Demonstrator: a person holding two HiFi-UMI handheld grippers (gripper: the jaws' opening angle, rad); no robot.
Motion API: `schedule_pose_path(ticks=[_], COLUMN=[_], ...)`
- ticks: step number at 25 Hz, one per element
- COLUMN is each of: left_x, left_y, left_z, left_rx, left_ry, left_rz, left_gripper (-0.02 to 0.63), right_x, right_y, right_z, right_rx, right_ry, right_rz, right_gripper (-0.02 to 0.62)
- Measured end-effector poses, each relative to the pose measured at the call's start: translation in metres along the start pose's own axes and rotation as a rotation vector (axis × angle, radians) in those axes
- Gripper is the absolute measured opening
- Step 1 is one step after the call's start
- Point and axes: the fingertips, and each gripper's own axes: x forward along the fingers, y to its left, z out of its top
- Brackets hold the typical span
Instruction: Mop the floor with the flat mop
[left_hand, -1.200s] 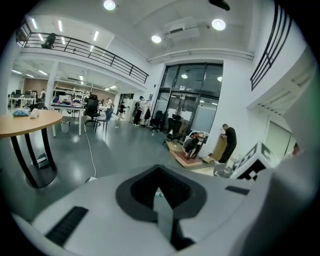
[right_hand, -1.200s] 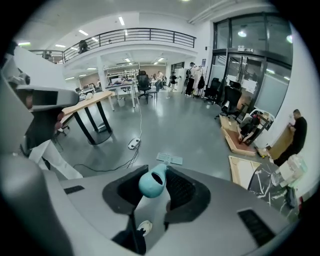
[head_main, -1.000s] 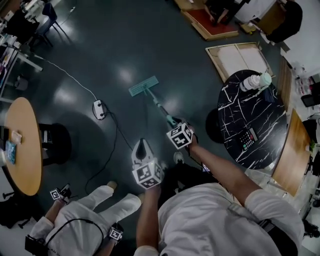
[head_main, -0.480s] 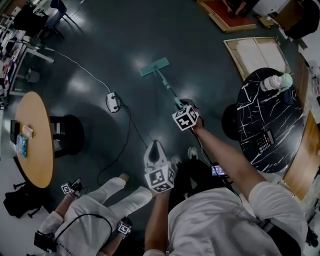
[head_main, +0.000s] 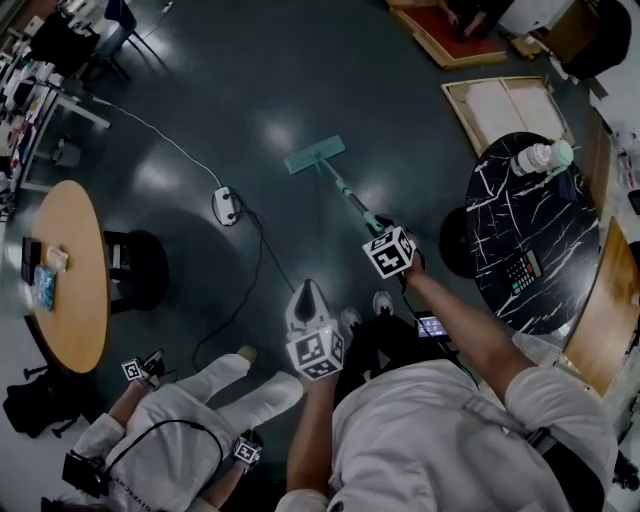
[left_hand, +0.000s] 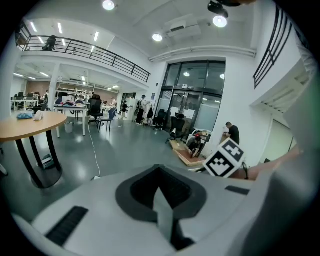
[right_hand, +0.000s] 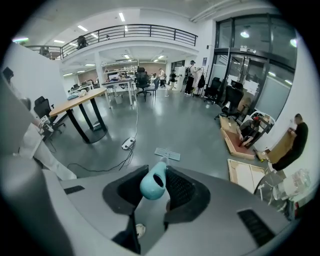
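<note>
Right gripper (right_hand: 159, 186) grips flat mop (head_main: 315, 156), head apart from power strip (head_main: 226, 205).

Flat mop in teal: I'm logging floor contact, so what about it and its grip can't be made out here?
1. Teal flat mop pad: too small in the head and right gripper views to tell whether it lies flush or is wet.
2. Right gripper: in the head view its marker cube covers the jaws' hold on the teal mop handle.
3. Dark floor under the person: hidden by their white shirt.

Dim head view, glary floor (head_main: 280, 135), fisheye edges.
</note>
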Motion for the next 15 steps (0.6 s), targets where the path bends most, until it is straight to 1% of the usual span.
schedule_pose_path(ticks=[6,11,15], left_x=[-0.028,-0.045,-0.056], left_y=[-0.007,-0.01,-0.009], left_z=[-0.009,-0.014,-0.017], left_rx=[-0.007,-0.022,-0.01], left_ry=[-0.009,-0.025,-0.023], left_rz=[-0.029,-0.035,-0.05], left_gripper=[0.005,0.005,0.005], right_x=[-0.101,-0.175,-0.213], right_y=[0.035,0.065,0.073], right_z=[-0.056,-0.098,-0.122], right_rx=[-0.041,-0.025,-0.006], right_ry=[0.04,0.054,0.068], right_rz=[0.038,0.061,0.054], right_gripper=[0.115,0.115,0.114])
